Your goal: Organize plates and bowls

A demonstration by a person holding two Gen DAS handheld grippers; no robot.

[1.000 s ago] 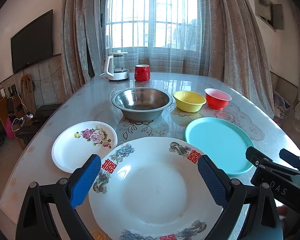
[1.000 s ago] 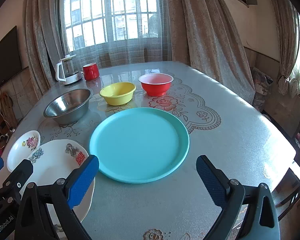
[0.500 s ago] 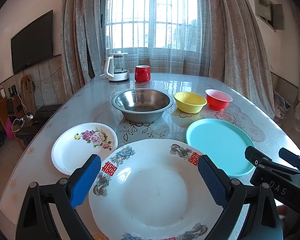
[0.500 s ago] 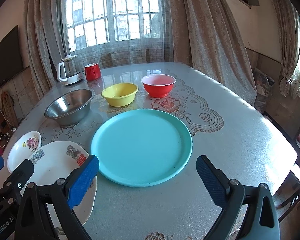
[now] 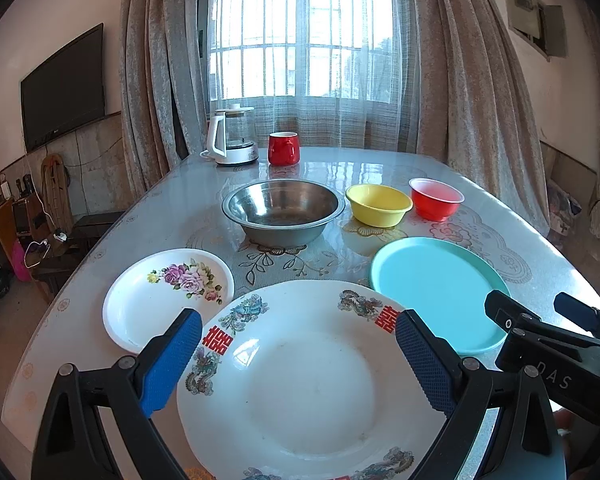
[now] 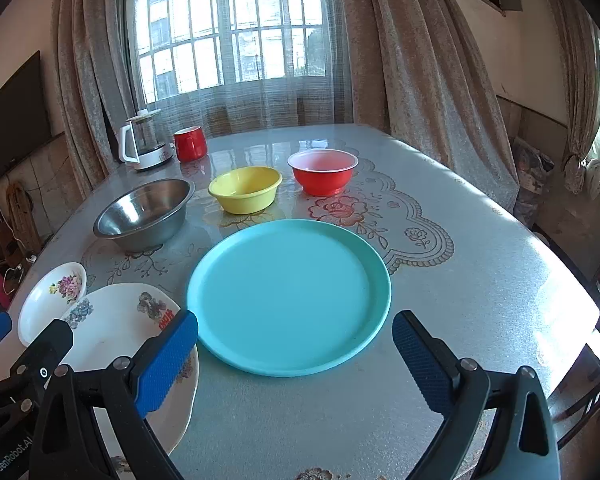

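My left gripper [image 5: 298,356] is open above a large white plate [image 5: 308,384] with red characters and dragons. Left of it lies a small white flowered plate [image 5: 156,300]; to the right lies a teal plate [image 5: 440,292]. Farther back stand a steel bowl [image 5: 283,210], a yellow bowl [image 5: 379,204] and a red bowl [image 5: 436,199]. My right gripper [image 6: 295,354] is open over the near rim of the teal plate [image 6: 290,292], touching nothing. In the right wrist view, the large white plate [image 6: 112,328], flowered plate [image 6: 54,296], steel bowl [image 6: 146,212], yellow bowl [image 6: 245,189] and red bowl [image 6: 323,171] show too.
A glass kettle [image 5: 232,136] and a red mug [image 5: 284,148] stand at the table's far end by the curtained window. The table [image 6: 480,280] has bare surface to the right of the teal plate. A television [image 5: 62,88] hangs on the left wall.
Both grippers drew back slightly and rose a little, so the plates and bowls sit a bit lower in view. Nothing was taken hold of or moved.
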